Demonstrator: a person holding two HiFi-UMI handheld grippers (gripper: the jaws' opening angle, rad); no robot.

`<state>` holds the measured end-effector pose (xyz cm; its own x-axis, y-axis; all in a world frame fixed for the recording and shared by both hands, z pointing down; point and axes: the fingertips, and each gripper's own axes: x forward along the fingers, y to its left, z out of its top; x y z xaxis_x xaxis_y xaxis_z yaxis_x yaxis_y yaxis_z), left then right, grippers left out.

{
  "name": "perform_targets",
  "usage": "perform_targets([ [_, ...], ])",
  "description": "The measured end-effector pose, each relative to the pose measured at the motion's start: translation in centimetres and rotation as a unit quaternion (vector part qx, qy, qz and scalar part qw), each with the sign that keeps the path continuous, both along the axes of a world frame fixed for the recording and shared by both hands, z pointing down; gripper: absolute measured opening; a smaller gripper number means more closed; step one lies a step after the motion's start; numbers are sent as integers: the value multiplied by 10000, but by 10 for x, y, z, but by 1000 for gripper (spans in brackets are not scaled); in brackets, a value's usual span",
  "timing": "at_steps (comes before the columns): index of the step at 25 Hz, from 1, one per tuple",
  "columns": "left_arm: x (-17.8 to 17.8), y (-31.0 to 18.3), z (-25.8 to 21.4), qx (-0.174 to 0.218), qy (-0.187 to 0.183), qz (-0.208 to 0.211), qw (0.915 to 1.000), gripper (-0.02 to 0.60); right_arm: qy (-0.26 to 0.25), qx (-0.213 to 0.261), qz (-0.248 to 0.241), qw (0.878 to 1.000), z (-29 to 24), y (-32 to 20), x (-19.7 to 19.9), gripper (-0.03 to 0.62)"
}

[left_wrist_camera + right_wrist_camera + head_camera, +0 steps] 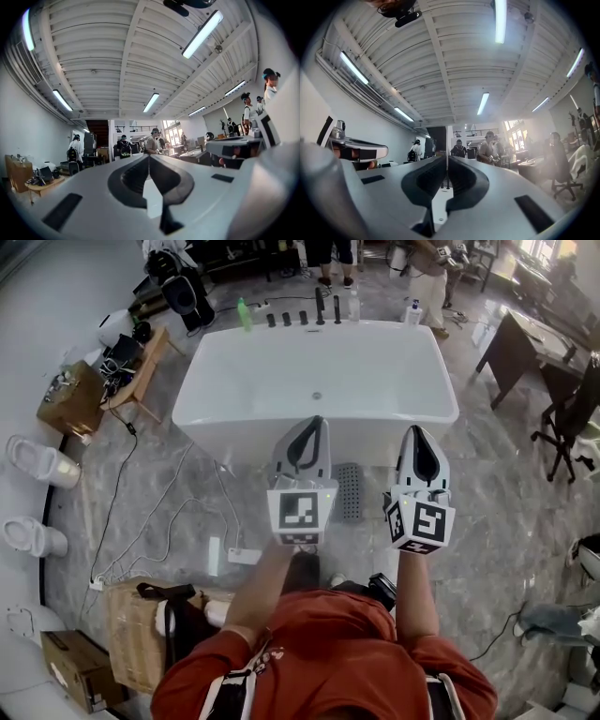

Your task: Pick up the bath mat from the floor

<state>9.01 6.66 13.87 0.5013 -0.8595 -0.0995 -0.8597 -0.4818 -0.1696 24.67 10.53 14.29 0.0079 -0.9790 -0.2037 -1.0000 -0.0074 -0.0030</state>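
Grey bath mat lies beside the bathtub.

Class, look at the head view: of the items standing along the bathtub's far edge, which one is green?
The green bottle, at the left end of the row behind the bathtub. The others in the row are black, clear or white.

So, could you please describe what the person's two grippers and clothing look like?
Both the left gripper and right gripper are pale grey, tapering shells with dark inner lining, each carrying a white cube printed with black square markers. The person wears a rust-red short-sleeved shirt.
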Motion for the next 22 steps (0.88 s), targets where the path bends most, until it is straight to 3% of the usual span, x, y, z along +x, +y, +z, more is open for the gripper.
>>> perform_targets([
  [11, -47, -75, -3, 121, 100, -62, 9999, 17, 326, -45, 26, 9995, -5, -70, -41, 18],
  [22, -121, -171, 5, -33, 215, -107, 9997, 15, 559, -88, -61, 9984, -6, -165, -118, 17],
])
